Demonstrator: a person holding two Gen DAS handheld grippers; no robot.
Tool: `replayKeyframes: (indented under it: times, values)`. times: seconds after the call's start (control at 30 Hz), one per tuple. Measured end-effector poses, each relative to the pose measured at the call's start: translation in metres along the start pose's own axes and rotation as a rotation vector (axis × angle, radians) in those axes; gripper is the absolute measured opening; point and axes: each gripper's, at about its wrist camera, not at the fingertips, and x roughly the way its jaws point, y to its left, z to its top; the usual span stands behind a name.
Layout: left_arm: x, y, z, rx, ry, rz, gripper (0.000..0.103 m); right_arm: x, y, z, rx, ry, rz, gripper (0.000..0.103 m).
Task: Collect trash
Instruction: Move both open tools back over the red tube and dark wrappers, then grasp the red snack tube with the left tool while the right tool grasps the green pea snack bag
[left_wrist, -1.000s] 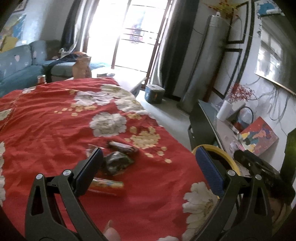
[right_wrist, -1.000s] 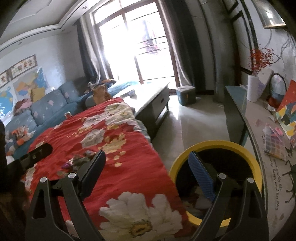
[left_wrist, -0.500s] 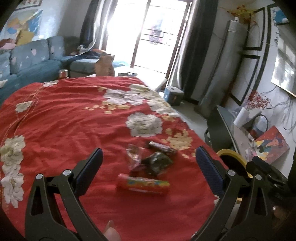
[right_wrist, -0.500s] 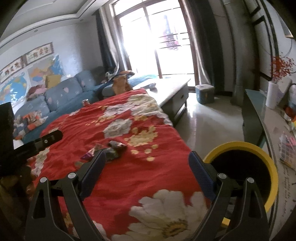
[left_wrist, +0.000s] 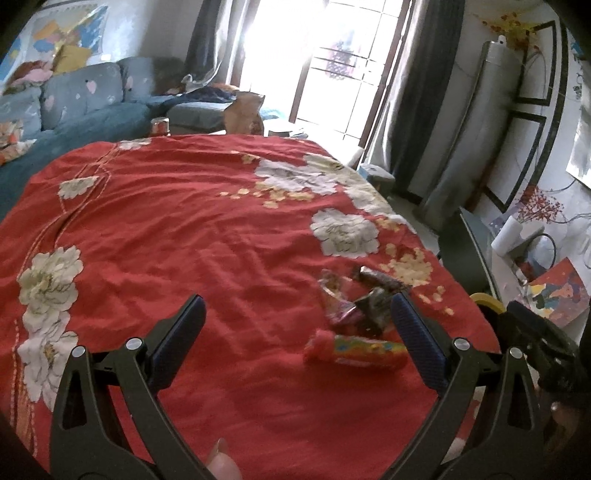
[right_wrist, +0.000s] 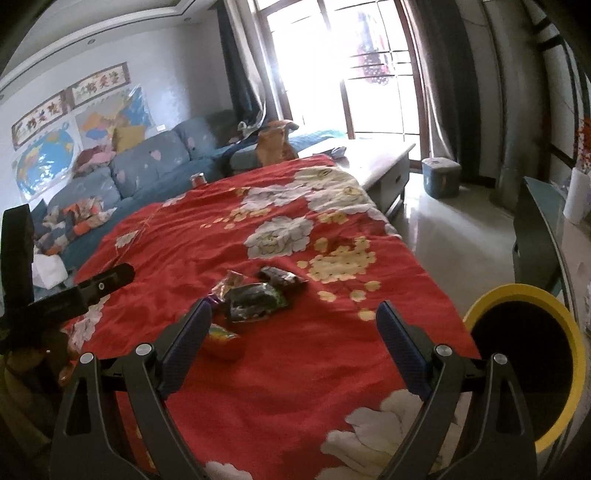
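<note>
Several pieces of trash lie together on the red flowered cloth (left_wrist: 184, 229): a red and yellow tube wrapper (left_wrist: 356, 352), a dark green packet (right_wrist: 256, 301), a brown bar wrapper (right_wrist: 282, 276) and a pinkish crinkled wrapper (left_wrist: 334, 291). My left gripper (left_wrist: 297, 332) hovers open above the cloth, its right finger next to the pile. My right gripper (right_wrist: 293, 336) is open too, with the tube wrapper (right_wrist: 223, 339) by its left finger. A yellow-rimmed black bin (right_wrist: 524, 354) stands off the table's right edge.
A blue sofa (right_wrist: 147, 166) with cushions runs along the far left. A low table (right_wrist: 376, 162) and a small blue box (right_wrist: 441, 175) stand near the bright glass door. A dark side cabinet (right_wrist: 535, 236) with clutter lines the right wall.
Both views have swung left, away from the bin and over the cloth. The trash pile has shifted from the left gripper's left finger across to its right finger. Both grippers stayed open.
</note>
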Motion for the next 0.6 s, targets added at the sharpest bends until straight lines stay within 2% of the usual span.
replayKeyframes:
  times: [0.17,0.33,0.6]
  values:
    - [0.006,0.008,-0.006,-0.004,0.03,0.002,0.092,0.018,0.01,0.003,-0.025,0.016,0.008,0.088]
    - [0.015,0.017,-0.016,-0.04,0.082,-0.03,0.092,0.036,0.013,0.005,-0.035,0.041,0.016,0.088]
    - [0.033,0.016,-0.033,-0.124,0.191,-0.151,0.069,0.073,0.002,0.008,0.018,0.128,0.07,0.072]
